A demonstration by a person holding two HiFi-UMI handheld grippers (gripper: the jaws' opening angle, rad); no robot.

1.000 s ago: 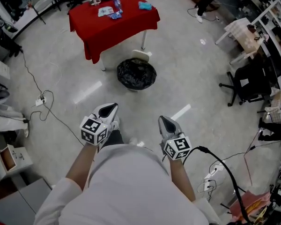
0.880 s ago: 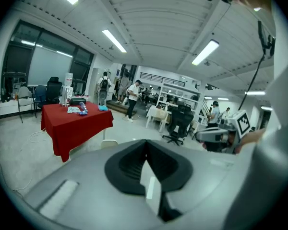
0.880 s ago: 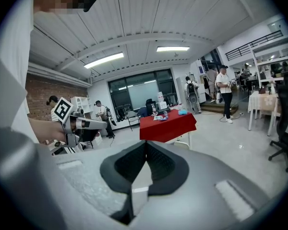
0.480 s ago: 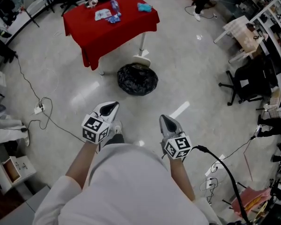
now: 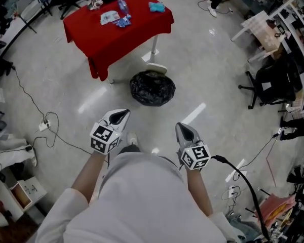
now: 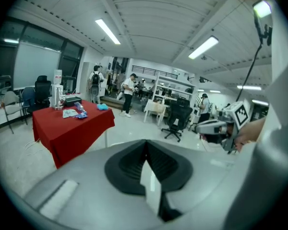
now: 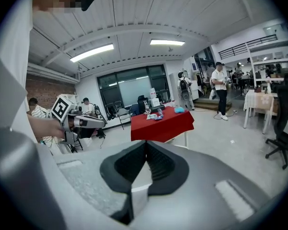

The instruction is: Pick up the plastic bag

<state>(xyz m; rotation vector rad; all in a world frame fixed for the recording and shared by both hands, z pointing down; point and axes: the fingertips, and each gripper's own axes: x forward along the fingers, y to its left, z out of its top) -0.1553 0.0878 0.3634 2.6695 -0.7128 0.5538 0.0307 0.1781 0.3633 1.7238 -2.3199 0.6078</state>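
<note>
Left gripper (image 5: pixel 122 114) and right gripper (image 5: pixel 179 127) are both sitting clenched and empty: each gripper view is showing its two dark pads meeting along one line, with nothing pinched between them. Person is holding the pair side by side, close in front of the body, noses pointing toward the far floor. Black plastic bag (image 5: pixel 152 88) is lying on the pale floor beyond both grippers, roughly between their two lines and well apart from either. It is sitting just near of the white foot (image 5: pixel 156 68) of the red table (image 5: pixel 122 40). Bag is looking round and crumpled, perhaps lining a low bin; cannot tell which. Neither gripper view is showing it, since each gripper's own body is blocking the floor below. Judgement: step in hand is the walk-up, with no grasp yet begun. Next move is calling for closing the gap to the bag, bringing one gripper down low over its rim and spreading the jaws before contact. The jaws should then be biting on a gathered fold, not a flat stretch, as thin film is likely to slip. Loose cable (image 5: pixel 49 121) is trailing on the floor at left, clear of the direct path.
</note>
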